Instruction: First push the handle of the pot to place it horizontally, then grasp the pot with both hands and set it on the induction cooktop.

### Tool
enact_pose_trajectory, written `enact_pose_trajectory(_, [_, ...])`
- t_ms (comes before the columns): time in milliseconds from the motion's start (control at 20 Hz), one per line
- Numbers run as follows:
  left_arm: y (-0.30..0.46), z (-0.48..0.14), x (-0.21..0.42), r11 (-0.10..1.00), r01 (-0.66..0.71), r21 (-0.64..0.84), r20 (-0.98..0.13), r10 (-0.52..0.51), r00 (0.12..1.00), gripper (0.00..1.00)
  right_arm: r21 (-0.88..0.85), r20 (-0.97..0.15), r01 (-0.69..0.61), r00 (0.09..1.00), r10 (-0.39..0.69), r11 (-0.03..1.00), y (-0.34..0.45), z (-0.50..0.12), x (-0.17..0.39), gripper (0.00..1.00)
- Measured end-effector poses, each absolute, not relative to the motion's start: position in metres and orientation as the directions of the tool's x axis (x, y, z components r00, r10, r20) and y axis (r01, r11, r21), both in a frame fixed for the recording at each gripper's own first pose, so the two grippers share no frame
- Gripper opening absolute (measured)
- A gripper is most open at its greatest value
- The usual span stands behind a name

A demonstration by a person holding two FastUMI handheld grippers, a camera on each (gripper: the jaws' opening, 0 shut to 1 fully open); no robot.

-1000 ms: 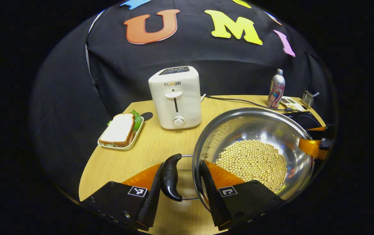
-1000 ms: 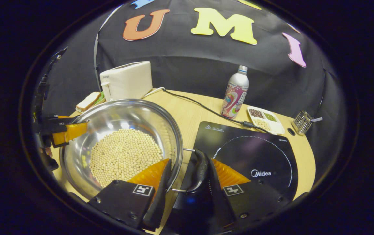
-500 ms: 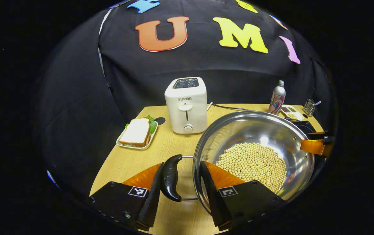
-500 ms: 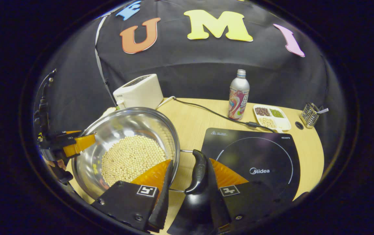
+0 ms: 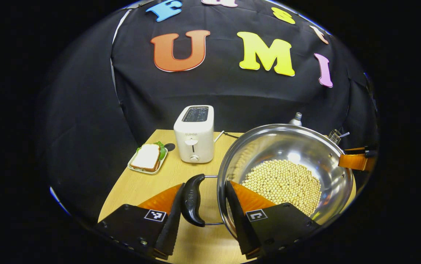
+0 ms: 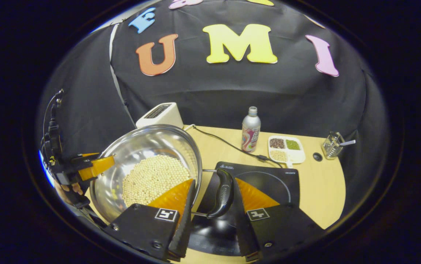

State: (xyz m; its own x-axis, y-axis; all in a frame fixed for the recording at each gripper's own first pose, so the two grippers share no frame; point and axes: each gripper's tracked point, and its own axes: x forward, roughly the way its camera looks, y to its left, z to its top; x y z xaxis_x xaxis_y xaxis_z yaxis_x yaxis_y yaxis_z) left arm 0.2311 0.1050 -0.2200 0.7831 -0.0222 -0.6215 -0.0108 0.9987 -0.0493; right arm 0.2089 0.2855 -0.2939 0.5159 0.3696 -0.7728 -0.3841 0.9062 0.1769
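Note:
A steel pot [image 5: 287,143] holding soybeans [image 5: 283,183] hangs above the wooden table, carried by both grippers. My left gripper [image 5: 203,216] is shut on its black side handle [image 5: 192,200], one finger outside the handle and the other inside the rim. In the right gripper view, my right gripper [image 6: 210,220] grips the pot's [image 6: 144,146] opposite handle [image 6: 223,192] the same way. The black induction cooktop [image 6: 269,179] lies on the table below and to the right of that handle. Each view shows the other gripper across the pot.
A white toaster [image 5: 194,134] and a sandwich plate [image 5: 147,157] stand at the table's left. A bottle [image 6: 250,130], a divided tray of beans [image 6: 285,148], a wire holder [image 6: 333,145] and the cooktop's cable [image 6: 225,143] sit behind the cooktop.
Both grippers have raised the pot: the table, toaster and cooktop look smaller and farther below. The grips on both handles are unchanged.

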Motion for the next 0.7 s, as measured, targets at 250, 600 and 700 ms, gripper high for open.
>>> enact_pose_trajectory(250, [0.059, -0.175, 0.232, 0.999, 0.019, -0.045, -0.599, -0.042, 0.799, 0.64, 0.168, -0.782, -0.361, 0.518, 0.347, 0.917, 0.232, -0.251, 0.213, 0.55])
enact_pose_trajectory(600, [-0.019, -0.147, 0.242, 0.996, 0.076, -0.05, -0.582, -0.091, 0.808, 0.64, 0.148, -0.761, -0.315, 0.57, 0.312, 0.937, 0.146, -0.221, 0.227, 0.55])
enact_pose_trajectory(700, [-0.039, -0.146, 0.245, 0.995, 0.09, -0.053, -0.578, -0.104, 0.809, 0.64, 0.142, -0.76, -0.305, 0.576, 0.301, 0.942, 0.126, -0.222, 0.23, 0.55])
